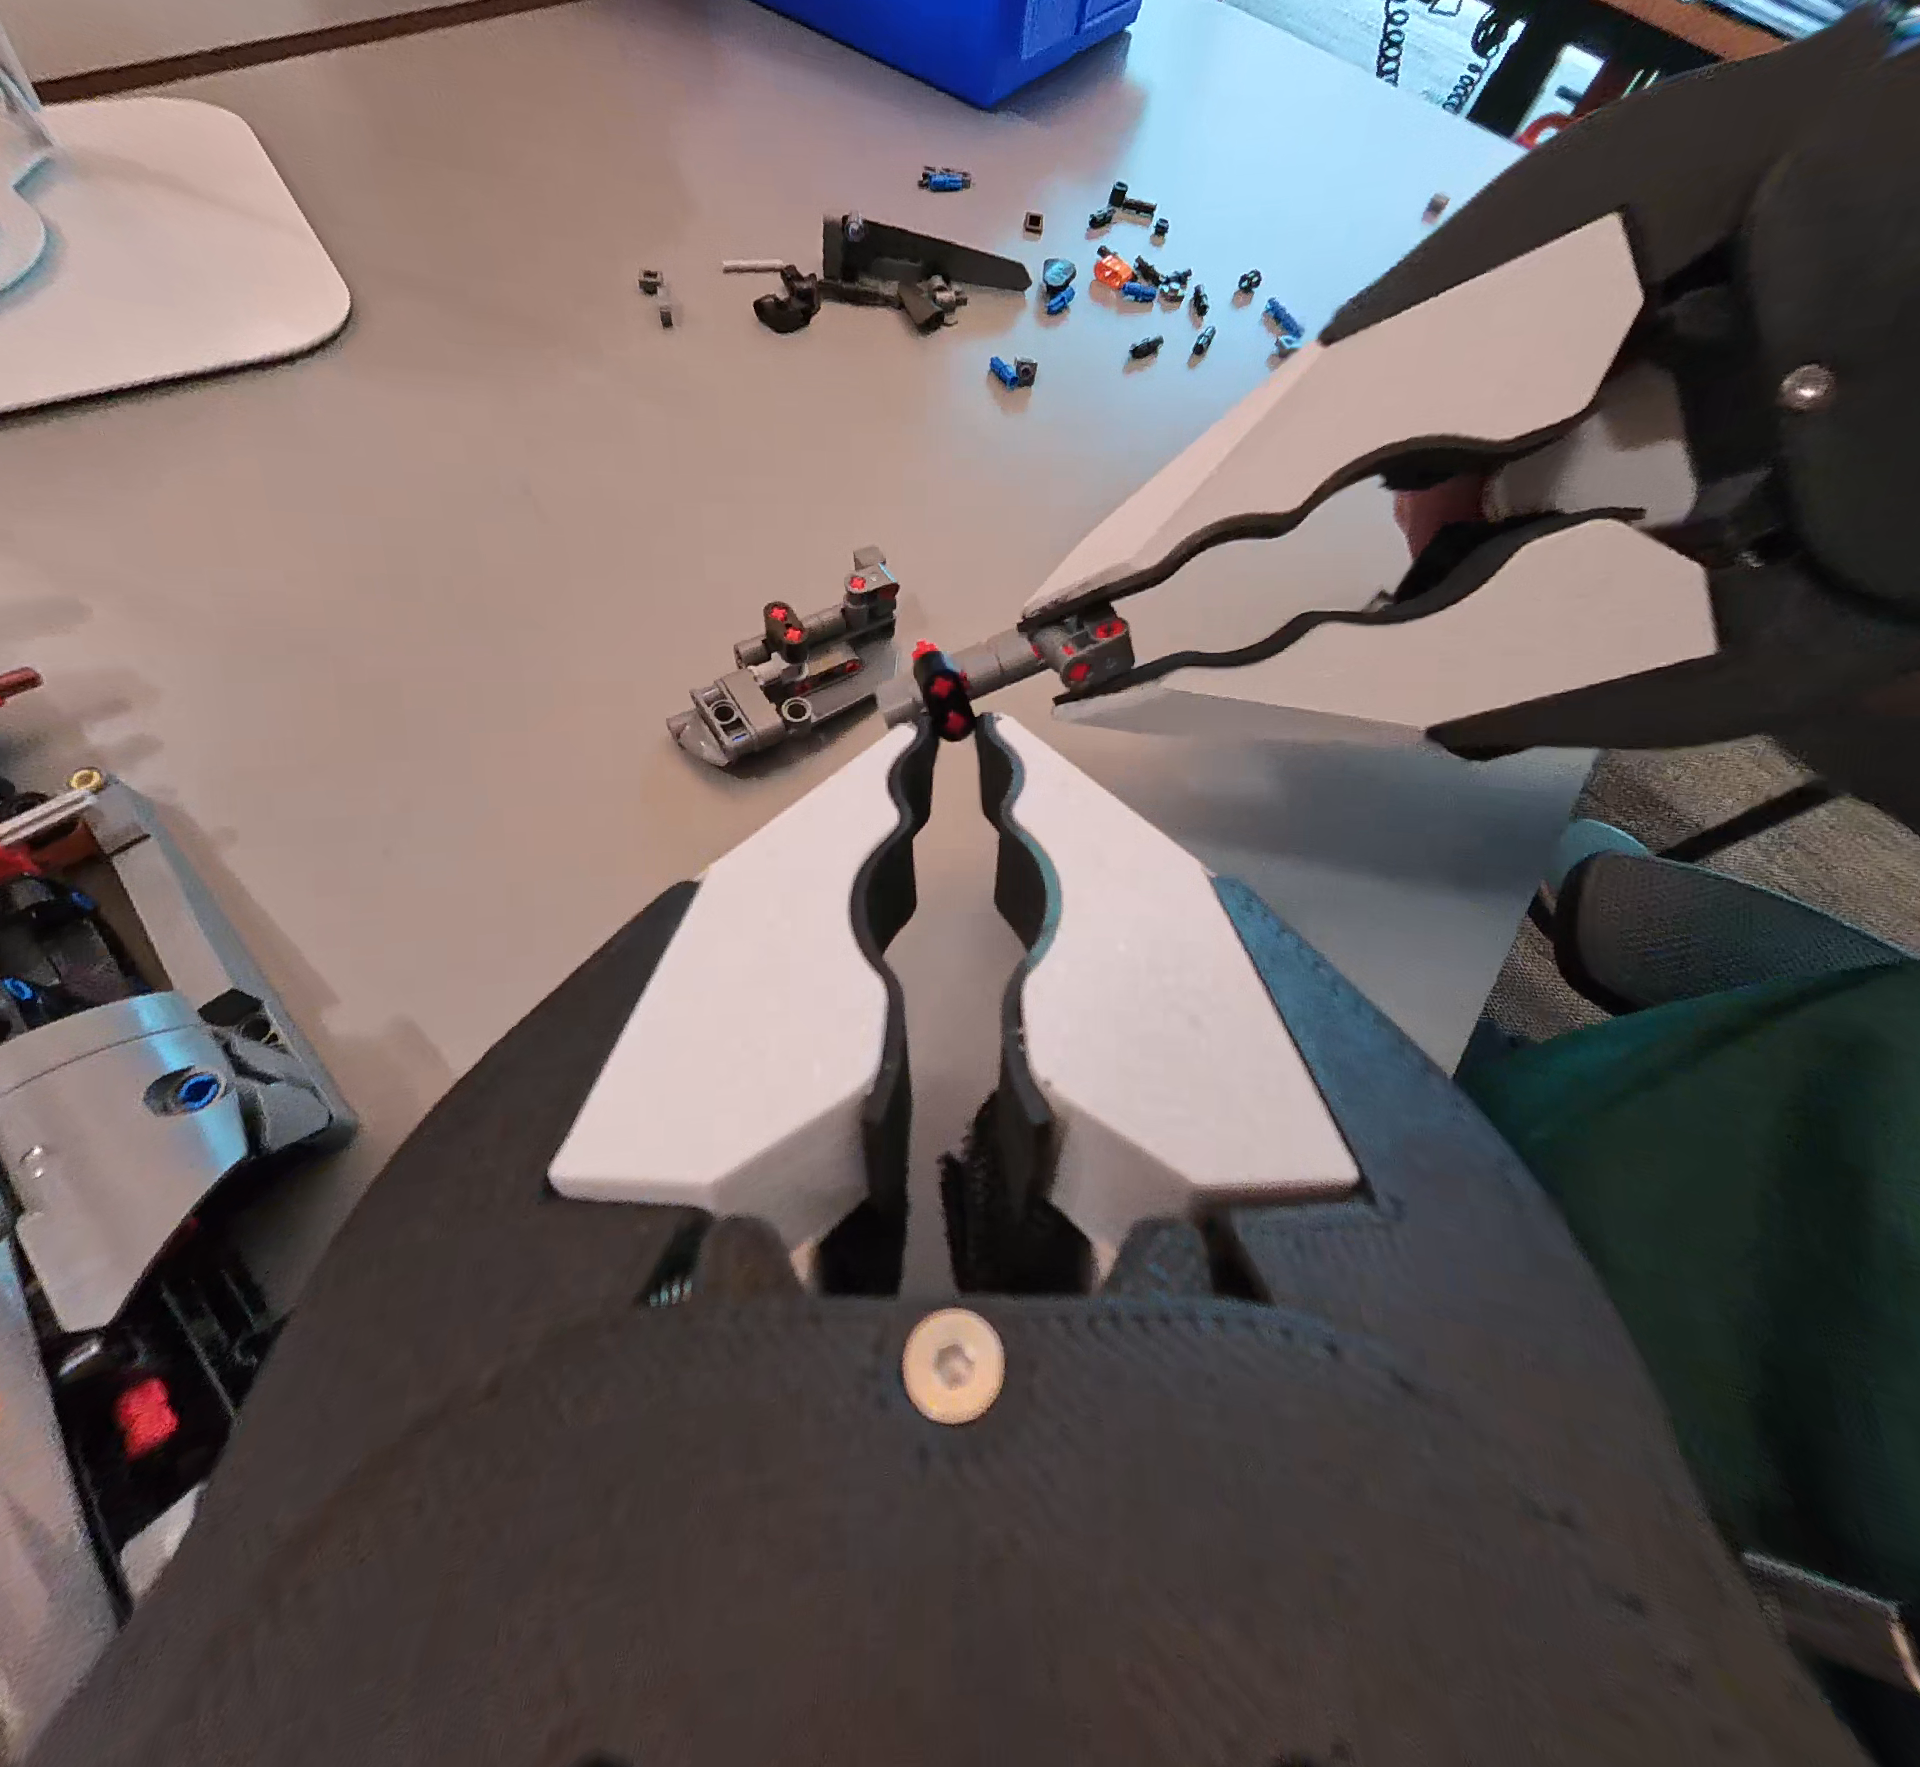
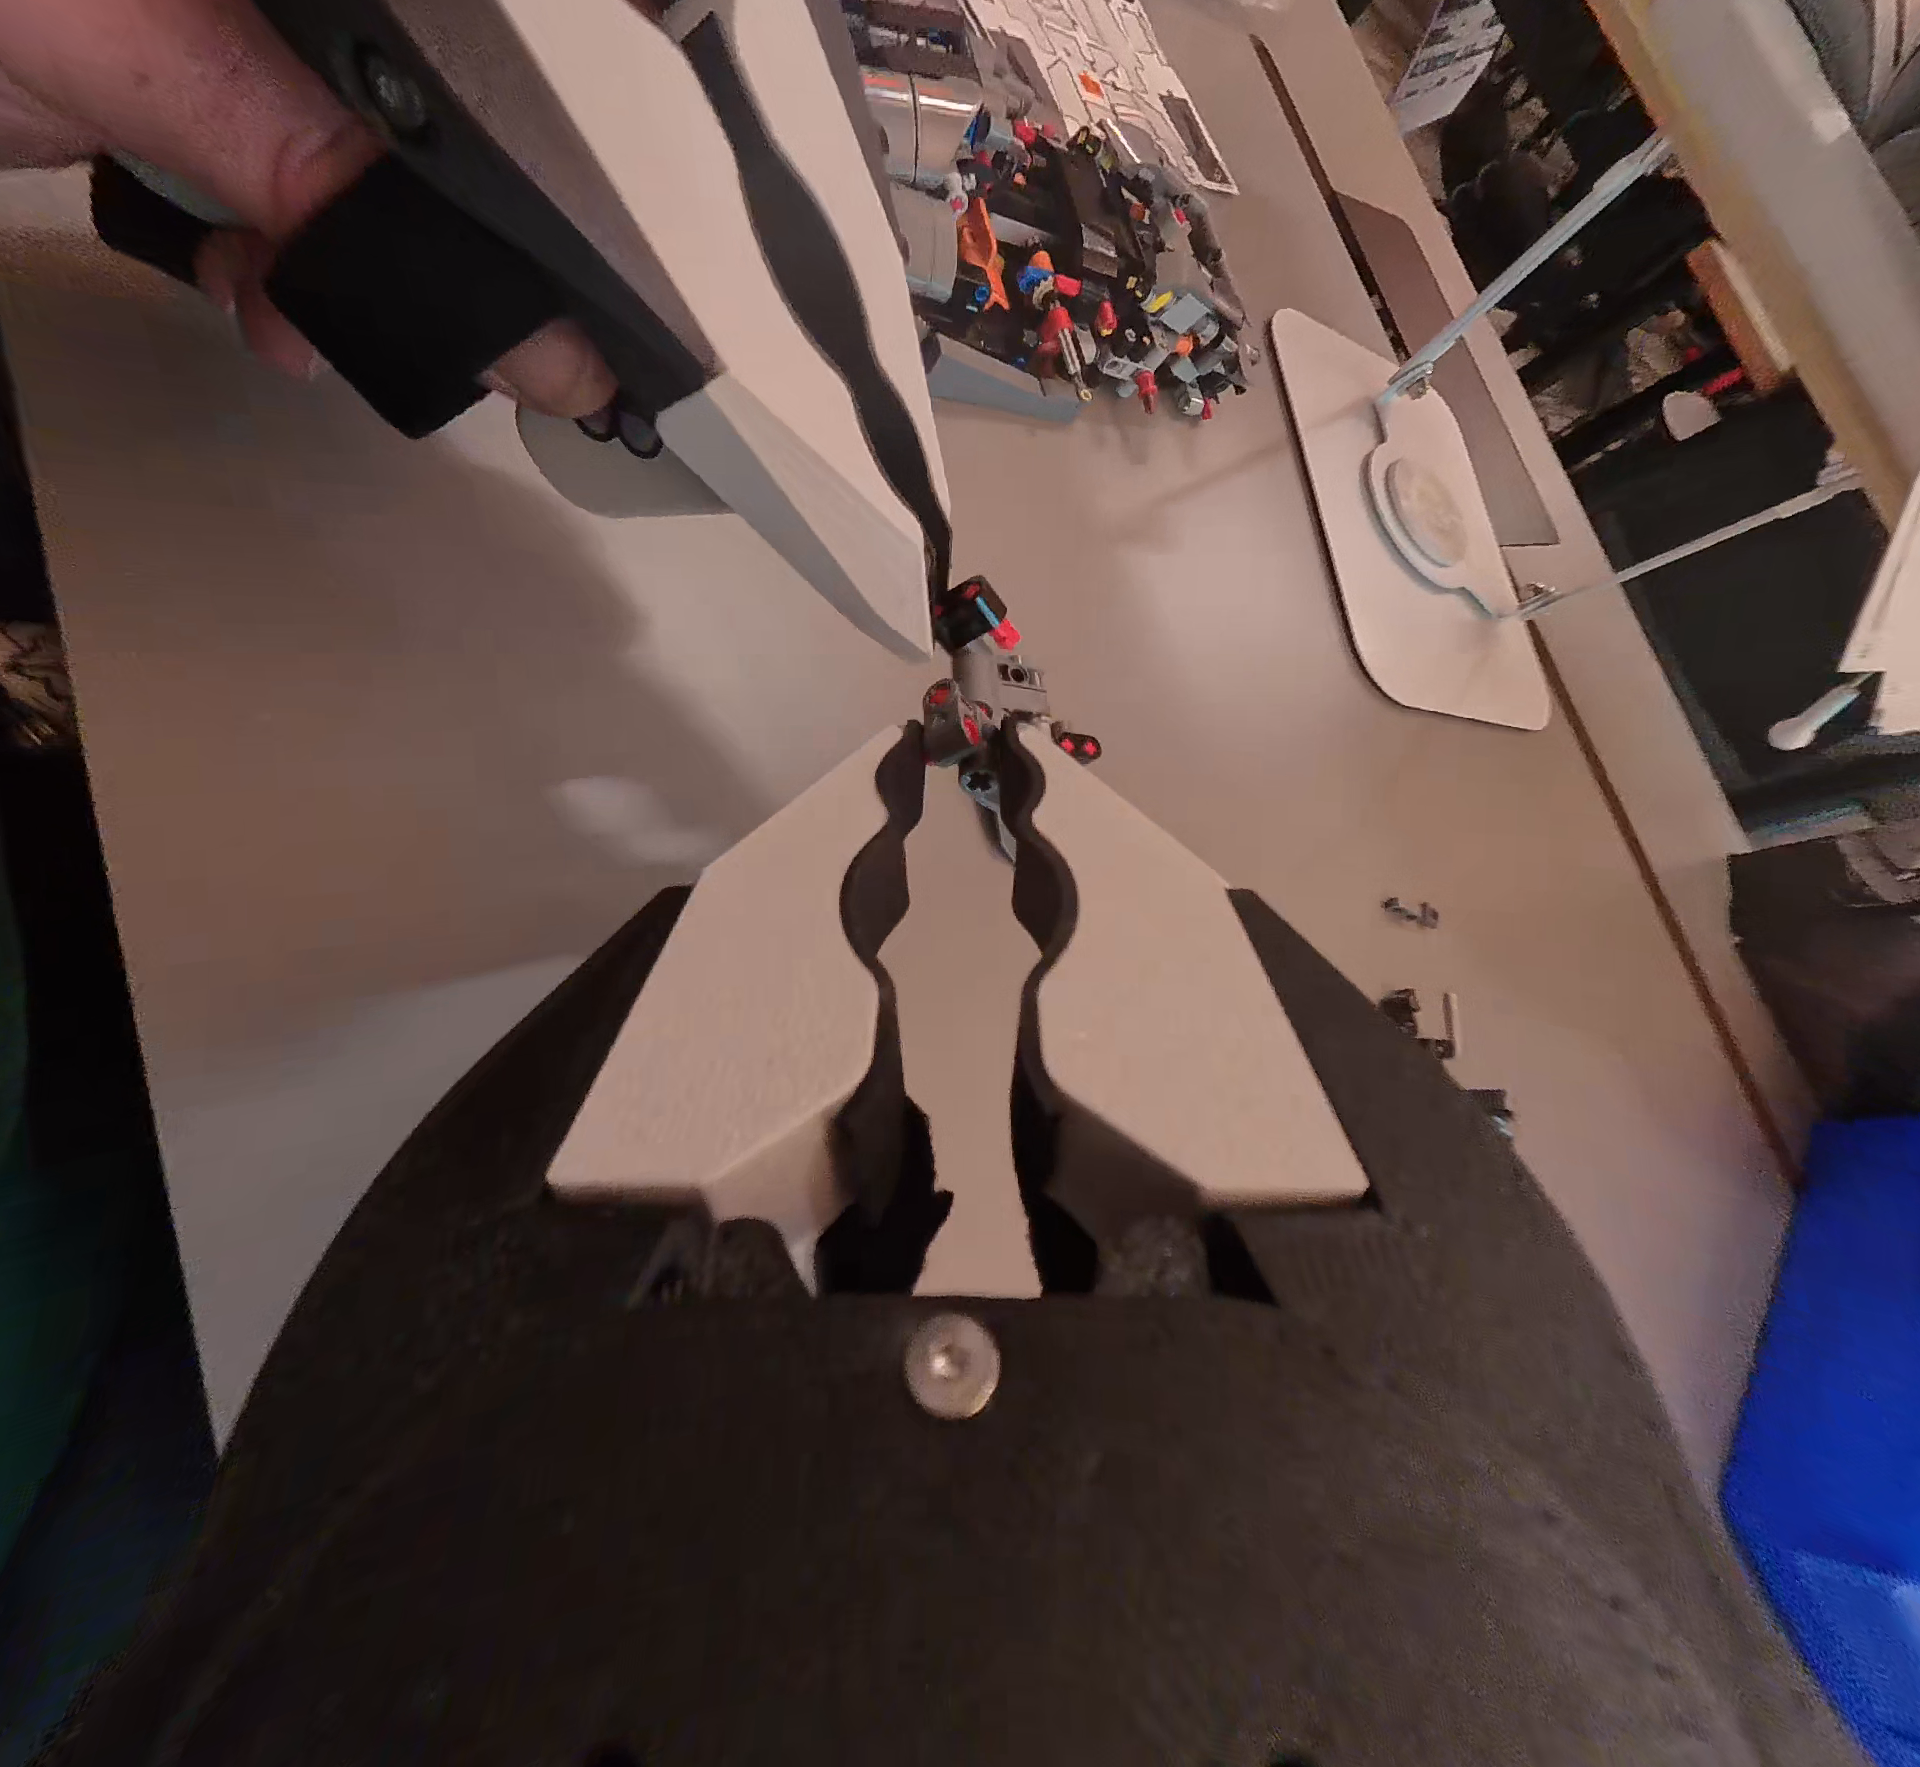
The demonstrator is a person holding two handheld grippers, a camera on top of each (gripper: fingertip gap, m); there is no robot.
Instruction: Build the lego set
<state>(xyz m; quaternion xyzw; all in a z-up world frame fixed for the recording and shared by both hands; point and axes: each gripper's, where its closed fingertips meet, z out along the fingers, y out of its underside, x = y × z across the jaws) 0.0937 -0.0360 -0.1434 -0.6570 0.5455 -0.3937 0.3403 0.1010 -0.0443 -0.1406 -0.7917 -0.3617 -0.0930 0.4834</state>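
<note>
Both tongs meet on 1 small sub-assembly held above the grey counter (image 1: 499, 491). The right tongs (image 1: 1081, 652) are clamped on the grey connector end of the axle piece (image 1: 997, 663); the left tongs (image 1: 951, 725) pinch its black liftarm (image 1: 943, 701) with red pins. The step looks like seating that liftarm along the axle, which calls for a straight push. Hard glossy plastic; wavy black pads line the tongs. A similar grey sub-assembly (image 1: 784, 673) lies nearby.
</note>
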